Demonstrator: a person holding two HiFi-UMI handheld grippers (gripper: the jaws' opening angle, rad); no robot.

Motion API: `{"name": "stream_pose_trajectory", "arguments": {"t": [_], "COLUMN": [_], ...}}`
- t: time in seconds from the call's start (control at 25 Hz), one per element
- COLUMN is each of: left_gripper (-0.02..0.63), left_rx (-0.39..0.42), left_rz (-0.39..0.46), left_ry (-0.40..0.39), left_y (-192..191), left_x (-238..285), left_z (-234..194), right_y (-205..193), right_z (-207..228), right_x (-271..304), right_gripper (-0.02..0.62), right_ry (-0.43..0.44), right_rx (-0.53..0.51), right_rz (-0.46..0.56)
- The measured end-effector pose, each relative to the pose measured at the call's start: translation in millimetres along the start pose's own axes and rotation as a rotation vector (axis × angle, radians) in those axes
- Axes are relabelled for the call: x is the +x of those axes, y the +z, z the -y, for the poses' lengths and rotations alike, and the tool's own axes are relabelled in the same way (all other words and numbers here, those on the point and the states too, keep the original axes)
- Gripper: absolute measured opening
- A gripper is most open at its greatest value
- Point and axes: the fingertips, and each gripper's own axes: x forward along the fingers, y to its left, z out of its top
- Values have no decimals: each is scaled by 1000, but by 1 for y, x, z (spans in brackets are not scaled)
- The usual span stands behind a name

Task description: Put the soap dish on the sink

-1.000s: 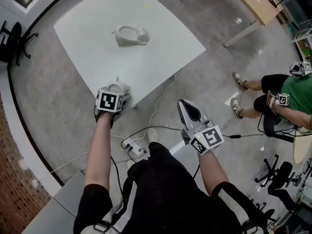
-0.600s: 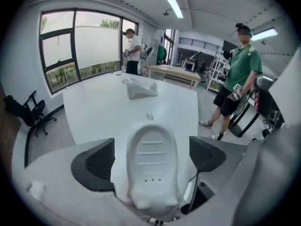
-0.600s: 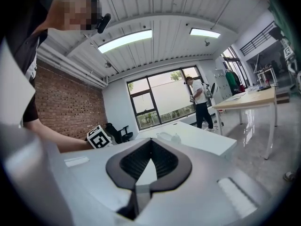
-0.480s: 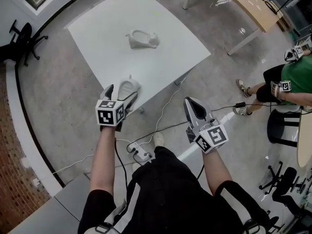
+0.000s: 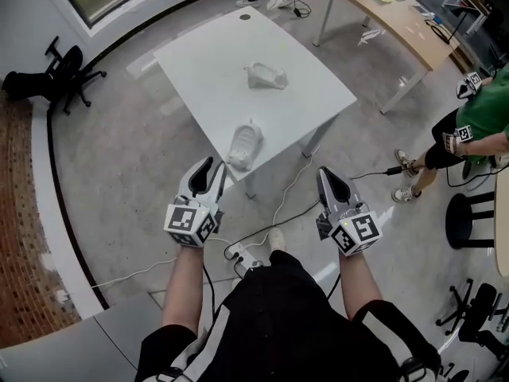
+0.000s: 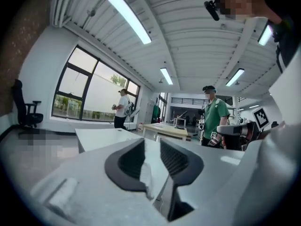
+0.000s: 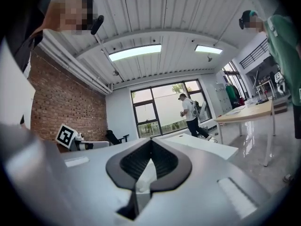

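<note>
A white oval soap dish (image 5: 245,146) lies near the front edge of the white table (image 5: 207,62), with nothing touching it. Farther back on the table is a second white moulded piece (image 5: 266,76), seemingly the sink. My left gripper (image 5: 208,168) hovers short of the table edge, below the dish in the head view. Its jaws have just been closing; a narrow gap still shows in the left gripper view (image 6: 151,147), and nothing is between them. My right gripper (image 5: 328,175) is over the floor to the right, its pads meeting at the tips (image 7: 151,142) and holding nothing.
A wooden table (image 5: 406,10) stands at the upper right. A person in green (image 5: 481,122) is at the right edge, above a black stool (image 5: 469,213). A black office chair (image 5: 60,70) stands at the upper left. A power strip with cables (image 5: 242,255) lies on the floor by my feet.
My left gripper has drawn back from the table edge and risen, leaving the soap dish on the table, and its jaws have narrowed. The right gripper has risen a little.
</note>
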Motion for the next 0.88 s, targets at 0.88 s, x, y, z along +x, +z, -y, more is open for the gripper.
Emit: {"name": "stream_pose_trajectory", "arguments": {"t": [0.88], "left_gripper": [0], "left_rx": [2], "left_rz": [194], "left_ry": [65], "left_y": [40], "left_x": [-149], "left_z": [12], "right_y": [5], "right_z": [-127], "right_x": [-48], "right_gripper": [5], "right_ry": [75], "right_rx": [-66], "right_rz": [54]}}
